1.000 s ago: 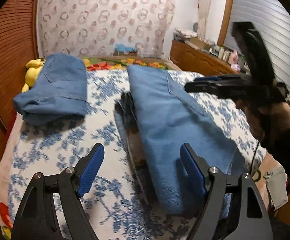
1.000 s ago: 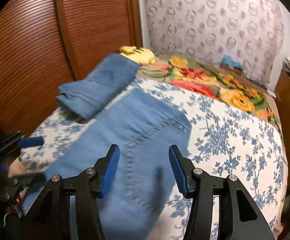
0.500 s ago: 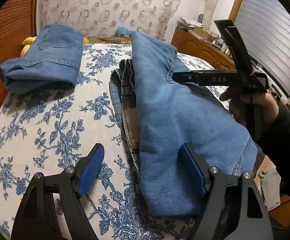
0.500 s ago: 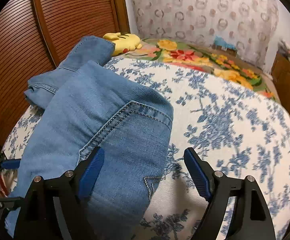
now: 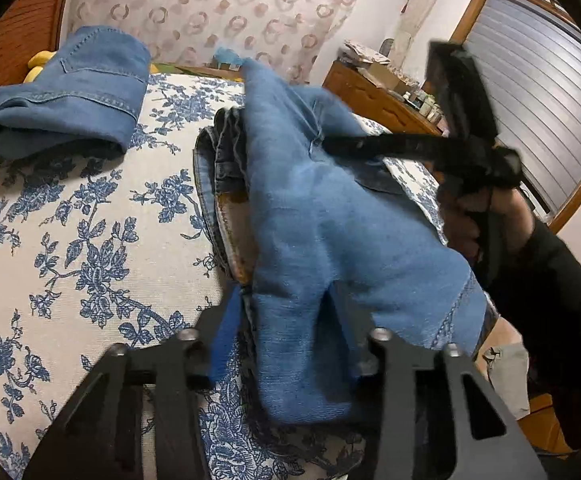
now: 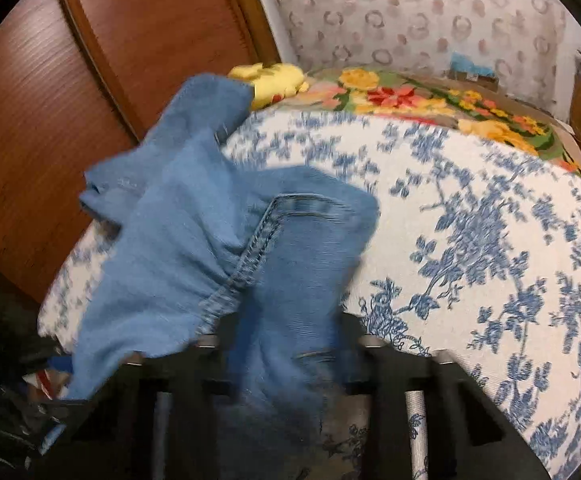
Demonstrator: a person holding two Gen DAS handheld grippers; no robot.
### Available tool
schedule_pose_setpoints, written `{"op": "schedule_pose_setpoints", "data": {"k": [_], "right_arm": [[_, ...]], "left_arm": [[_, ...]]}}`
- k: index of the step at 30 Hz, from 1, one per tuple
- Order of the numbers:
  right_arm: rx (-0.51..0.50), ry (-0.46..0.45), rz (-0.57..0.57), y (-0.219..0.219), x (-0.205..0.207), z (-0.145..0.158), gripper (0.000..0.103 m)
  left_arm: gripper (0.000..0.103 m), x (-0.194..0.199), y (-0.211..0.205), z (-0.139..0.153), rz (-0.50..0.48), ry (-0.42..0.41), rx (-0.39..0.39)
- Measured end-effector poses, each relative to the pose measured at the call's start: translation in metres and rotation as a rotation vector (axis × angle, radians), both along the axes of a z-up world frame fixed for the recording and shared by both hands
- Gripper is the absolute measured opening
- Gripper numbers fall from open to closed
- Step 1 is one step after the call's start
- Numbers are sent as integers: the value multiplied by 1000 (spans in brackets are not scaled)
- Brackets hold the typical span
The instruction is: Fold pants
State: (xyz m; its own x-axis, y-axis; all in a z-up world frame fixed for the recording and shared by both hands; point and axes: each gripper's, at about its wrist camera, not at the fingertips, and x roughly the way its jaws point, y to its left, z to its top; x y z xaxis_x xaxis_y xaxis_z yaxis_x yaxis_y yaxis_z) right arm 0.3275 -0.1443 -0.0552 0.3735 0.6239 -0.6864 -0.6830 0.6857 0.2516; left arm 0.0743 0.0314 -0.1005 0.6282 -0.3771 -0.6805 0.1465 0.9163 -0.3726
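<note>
Item 1: pants, light blue denim, soft and creased, with raised double-stitched seams and a darker inner waistband visible at the left edge. They lie lengthwise on the bed, partly bunched and lifted at both gripped ends.

Item 2: left gripper, black frame with blue pads; its 2 fingers are closed on the near end of the pants, denim pinched between them.

Item 3: right gripper, black frame, seen blurred in its own view; its fingers are clamped on a thick fold of the pants beside a seam. In the left wrist view it reaches into the cloth from the right.

Item 4: bed cover, white woven fabric printed with blue flowers; no containers hold anything here.

Item 5: folded jeans, darker blue, rectangular bundle, lying on the bed well apart from the pants.

Item 6: yellow plush toy, beside a floral blanket of red, yellow and green.
</note>
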Motion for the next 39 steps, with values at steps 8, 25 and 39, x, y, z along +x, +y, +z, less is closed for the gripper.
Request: {"op": "schedule_pose_setpoints", "data": {"k": [8,25,39], "right_arm": [[32,-209,60,18,-54,67,19],[143,-464,348,123,-112,199,19],[342,-261,280,174,66,99,19]], "left_arm": [[8,-26,18,20,37,-86,-88],[8,-87,129,114,314,-348,-9],[6,5,205,122,419,-286,160]]}}
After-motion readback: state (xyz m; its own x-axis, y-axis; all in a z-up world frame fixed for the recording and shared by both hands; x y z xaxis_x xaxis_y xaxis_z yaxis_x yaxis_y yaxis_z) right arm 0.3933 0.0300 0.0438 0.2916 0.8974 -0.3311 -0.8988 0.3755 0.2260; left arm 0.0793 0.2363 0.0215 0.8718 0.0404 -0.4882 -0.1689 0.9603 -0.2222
